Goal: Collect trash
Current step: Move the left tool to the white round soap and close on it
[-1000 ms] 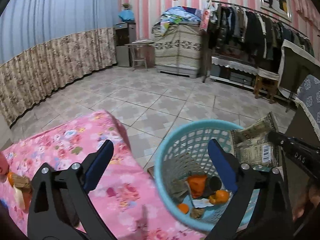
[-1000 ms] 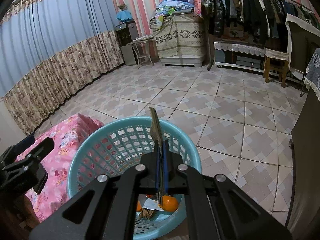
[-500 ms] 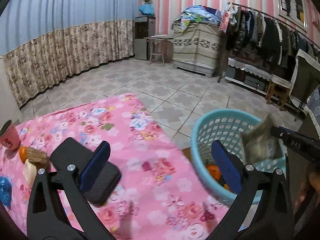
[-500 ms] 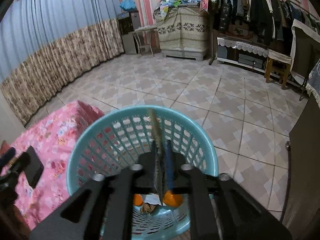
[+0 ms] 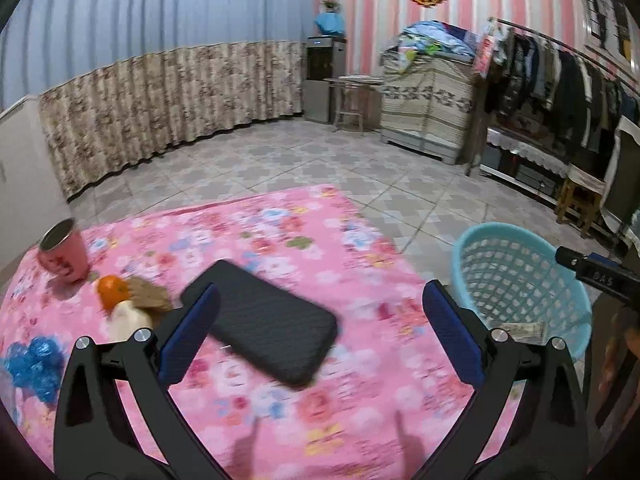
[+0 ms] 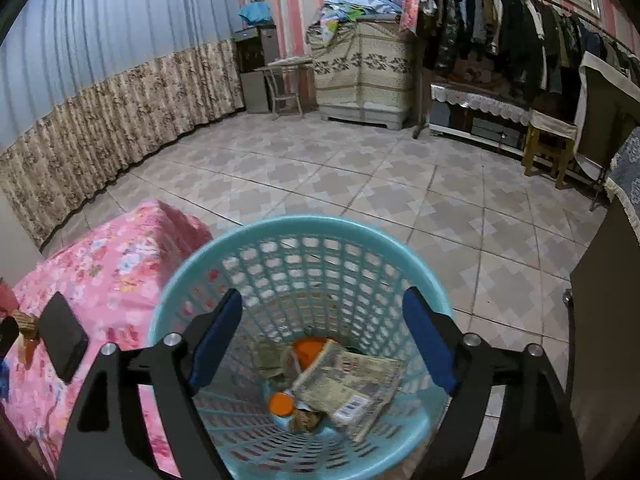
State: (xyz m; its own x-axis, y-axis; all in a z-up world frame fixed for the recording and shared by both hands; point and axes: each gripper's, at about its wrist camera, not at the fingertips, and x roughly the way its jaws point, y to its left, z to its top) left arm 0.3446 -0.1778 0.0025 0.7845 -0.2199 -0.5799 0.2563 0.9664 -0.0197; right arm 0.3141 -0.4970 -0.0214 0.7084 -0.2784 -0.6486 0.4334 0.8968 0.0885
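Note:
A light-blue mesh basket (image 6: pixel 304 236) stands on the floor beside the pink table; it also shows in the left wrist view (image 5: pixel 520 276). A crumpled paper wrapper (image 6: pixel 352 388) lies inside it with orange peels (image 6: pixel 281 403). My right gripper (image 6: pixel 322 344) is open and empty right above the basket. My left gripper (image 5: pixel 320 332) is open and empty over the pink floral tablecloth (image 5: pixel 280 232). On the table's left lie an orange peel (image 5: pixel 112 290), a brown scrap (image 5: pixel 152 298), a pale piece (image 5: pixel 128 320) and a blue wad (image 5: pixel 32 360).
A black phone (image 5: pixel 264 320) lies flat mid-table between my left fingers. A pink cup (image 5: pixel 64 256) stands at the table's left. Tiled floor stretches beyond; a clothes rack (image 6: pixel 520 40) and cabinet (image 6: pixel 364 68) stand far back. A dark cabinet edge (image 6: pixel 600 320) is right of the basket.
My right gripper opened and the paper wrapper dropped into the basket. My left gripper swung left from the basket to over the table and phone.

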